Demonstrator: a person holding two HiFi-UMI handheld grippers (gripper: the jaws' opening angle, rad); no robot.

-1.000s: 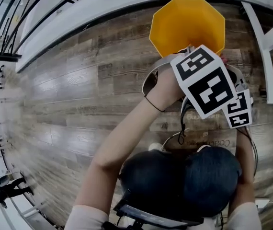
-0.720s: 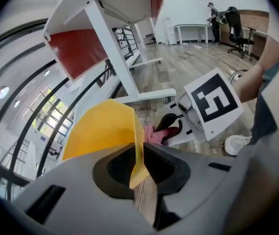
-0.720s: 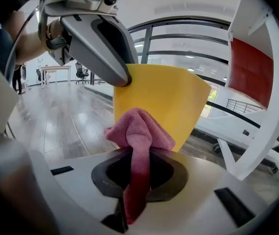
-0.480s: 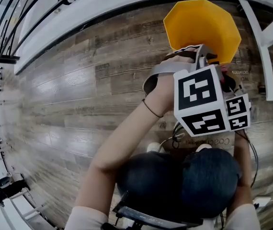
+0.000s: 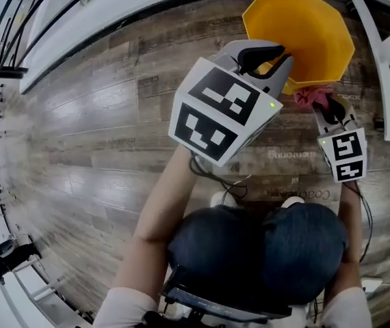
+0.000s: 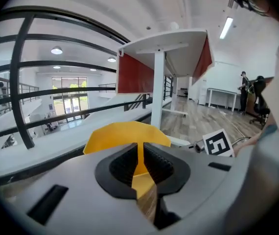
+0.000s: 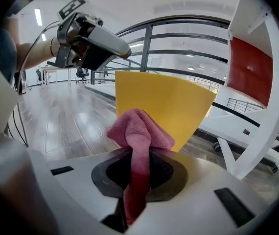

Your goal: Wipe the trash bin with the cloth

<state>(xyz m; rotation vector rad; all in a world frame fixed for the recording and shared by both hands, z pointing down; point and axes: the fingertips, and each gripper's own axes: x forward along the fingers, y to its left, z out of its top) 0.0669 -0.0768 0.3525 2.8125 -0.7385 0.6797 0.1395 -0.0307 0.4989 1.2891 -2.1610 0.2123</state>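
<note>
The yellow trash bin [image 5: 297,33] stands on the wood floor at the top right of the head view, its octagonal mouth open to me. My left gripper [image 5: 271,59] hangs above the bin's near left rim. Its jaws have just been opening and stand a narrow gap apart; nothing is between the pads, and the bin [image 6: 125,136] shows through the gap. My right gripper [image 5: 326,106] is shut on a pink cloth [image 5: 310,96] just below the bin's near right rim. In the right gripper view the cloth [image 7: 139,131] bunches out of the jaws in front of the bin's wall [image 7: 174,106].
White table legs [image 5: 369,53] run down right of the bin. A white curved ledge [image 5: 113,19] with a dark railing borders the floor at the back. Cables [image 5: 250,183] trail by my knees. Wood floor [image 5: 99,135] spreads to the left.
My left gripper has lifted away from the bin's rim and turned, its marker cube now tipped to the left. The right gripper and the pink cloth have come into plain view.
</note>
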